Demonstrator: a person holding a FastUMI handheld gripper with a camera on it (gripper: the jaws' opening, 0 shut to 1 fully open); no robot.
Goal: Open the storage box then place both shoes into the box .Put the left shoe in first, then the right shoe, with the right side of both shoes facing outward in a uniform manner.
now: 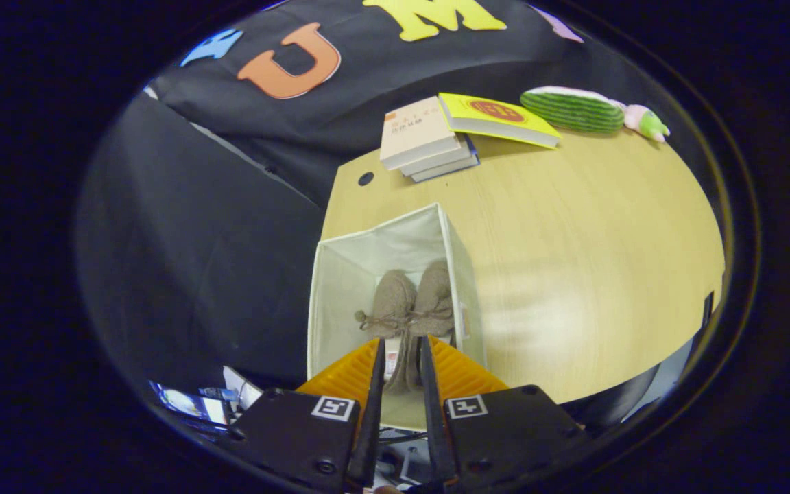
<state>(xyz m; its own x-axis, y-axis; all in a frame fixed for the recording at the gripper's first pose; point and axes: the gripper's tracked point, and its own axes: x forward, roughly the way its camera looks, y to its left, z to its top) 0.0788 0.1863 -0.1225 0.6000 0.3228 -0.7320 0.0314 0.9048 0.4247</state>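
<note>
Claw (402,363) above open box (340,288) on desk (573,240), fingers narrowly apart, gripping nothing; both shoes (412,305) side by side inside box.

box (340,288) top open | 2 shoes (409,309) fill floor | books (429,137) well beyond

No legible text, book covers (417,130) too small to read

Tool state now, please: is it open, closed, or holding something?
Tool: fingers a narrow gap apart above the storage box, holding nothing; both shoes lie in the box just ahead of them.
</note>
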